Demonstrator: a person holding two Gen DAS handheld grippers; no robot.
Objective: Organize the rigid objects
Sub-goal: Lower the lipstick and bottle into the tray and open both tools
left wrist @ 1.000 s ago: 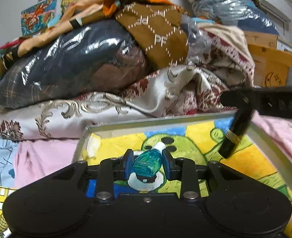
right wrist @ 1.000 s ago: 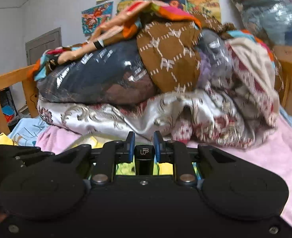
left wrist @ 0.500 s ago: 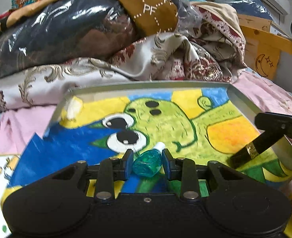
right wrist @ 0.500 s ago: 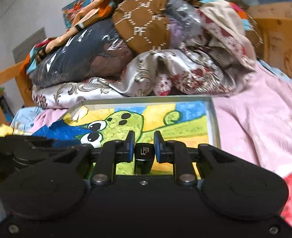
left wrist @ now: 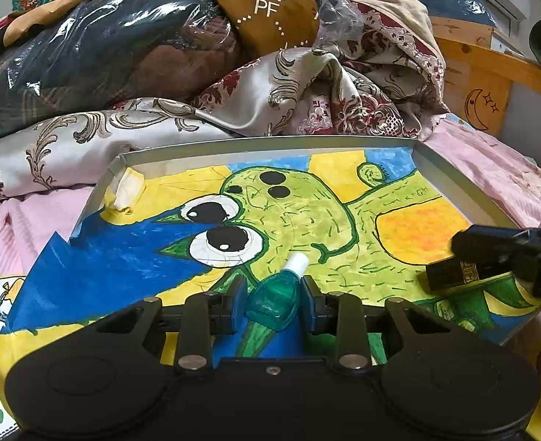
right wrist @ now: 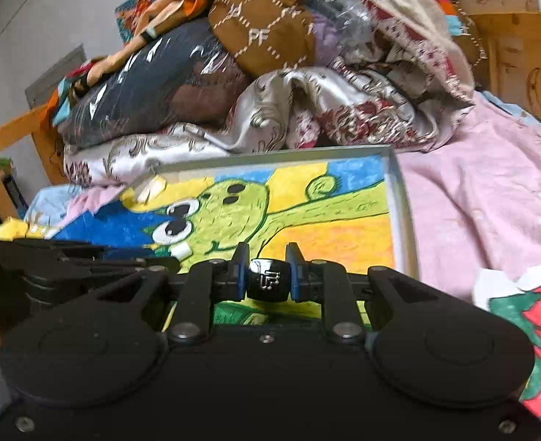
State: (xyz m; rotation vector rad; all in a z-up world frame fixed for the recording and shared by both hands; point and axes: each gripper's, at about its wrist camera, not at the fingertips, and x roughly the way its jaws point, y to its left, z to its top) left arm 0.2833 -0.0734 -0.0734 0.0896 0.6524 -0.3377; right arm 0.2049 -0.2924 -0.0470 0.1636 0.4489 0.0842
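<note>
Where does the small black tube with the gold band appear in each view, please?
Left wrist view: the small black tube with the gold band lies at the right edge, held by the right gripper.
Right wrist view: bottom centre, its embossed cap faces the camera.
Shared landmark: the metal tray with the green cartoon drawing.

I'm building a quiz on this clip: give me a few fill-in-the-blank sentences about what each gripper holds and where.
The left gripper is shut on a small ____ bottle with a white cap.
The right gripper is shut on a ____ tube.
Both hover over a metal tray lined with a painted ____ cartoon creature.

Missing: teal; black; green
</note>
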